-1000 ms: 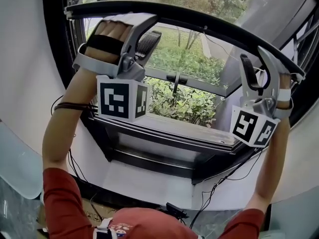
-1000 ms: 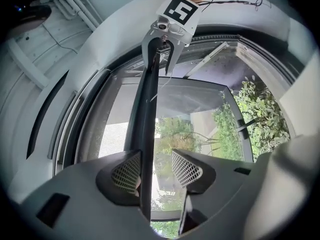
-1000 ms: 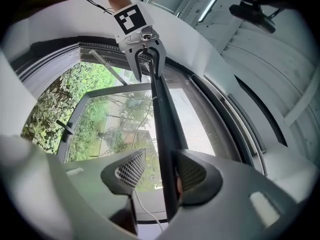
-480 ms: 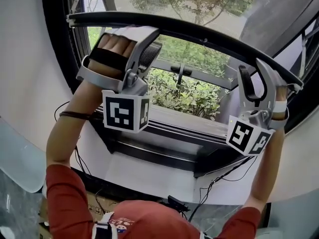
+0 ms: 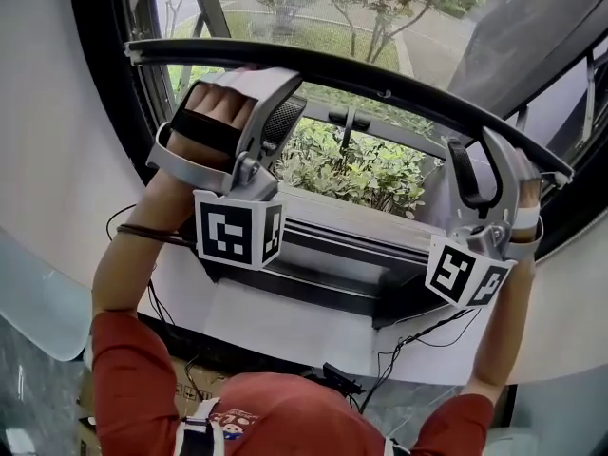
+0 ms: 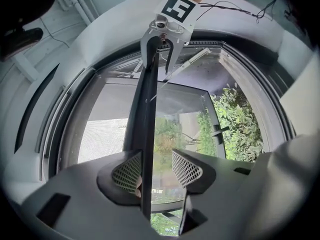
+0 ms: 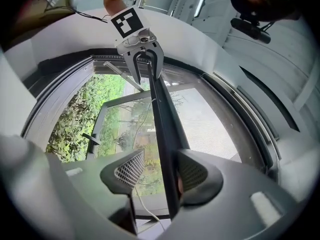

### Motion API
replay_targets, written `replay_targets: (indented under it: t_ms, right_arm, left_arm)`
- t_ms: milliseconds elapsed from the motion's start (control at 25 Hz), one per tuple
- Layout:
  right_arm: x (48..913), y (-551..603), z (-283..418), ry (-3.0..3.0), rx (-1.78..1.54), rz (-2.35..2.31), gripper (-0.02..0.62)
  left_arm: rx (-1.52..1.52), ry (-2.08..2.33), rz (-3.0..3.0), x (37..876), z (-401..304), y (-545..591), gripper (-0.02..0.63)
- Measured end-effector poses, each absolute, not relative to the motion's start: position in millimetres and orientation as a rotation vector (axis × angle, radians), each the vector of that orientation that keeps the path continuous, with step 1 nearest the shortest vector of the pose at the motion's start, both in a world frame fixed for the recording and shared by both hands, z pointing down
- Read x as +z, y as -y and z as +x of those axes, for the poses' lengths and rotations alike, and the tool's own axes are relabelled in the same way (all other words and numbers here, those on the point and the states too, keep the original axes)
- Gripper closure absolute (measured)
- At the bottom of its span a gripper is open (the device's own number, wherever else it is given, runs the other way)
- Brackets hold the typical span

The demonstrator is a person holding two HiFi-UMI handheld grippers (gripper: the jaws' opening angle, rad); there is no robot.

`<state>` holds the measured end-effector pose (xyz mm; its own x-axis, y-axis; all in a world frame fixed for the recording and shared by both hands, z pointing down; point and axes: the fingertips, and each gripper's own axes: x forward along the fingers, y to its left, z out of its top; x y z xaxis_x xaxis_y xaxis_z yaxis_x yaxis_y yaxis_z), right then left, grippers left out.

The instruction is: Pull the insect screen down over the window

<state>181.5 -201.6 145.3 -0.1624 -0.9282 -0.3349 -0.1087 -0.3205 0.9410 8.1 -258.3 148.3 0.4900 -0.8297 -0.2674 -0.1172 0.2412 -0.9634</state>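
Mid-pull: the screen bar (image 5: 380, 82) sits lower than a second ago; left claw (image 5: 285, 88) and right claw (image 5: 483, 155), its jaws just opening, straddle it agape, hooking, not clamping.

The black curved pull bar of the insect screen (image 5: 380, 88) now sits lower across the window (image 5: 323, 255), with the grey left gripper (image 5: 275, 98) and grey right gripper (image 5: 483, 160) lowered alongside it, and the right gripper's jaws have just opened wider around the bar.
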Motion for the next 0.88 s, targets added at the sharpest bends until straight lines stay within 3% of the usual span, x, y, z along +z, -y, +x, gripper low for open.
replay_targets:
  t_ms: [880]
  right_arm:
    - [229,196,178,1.346,-1.451,1.393,0.388]
  left_arm:
    - [-0.741,-0.890,-1.357,236,5,253,0.419]
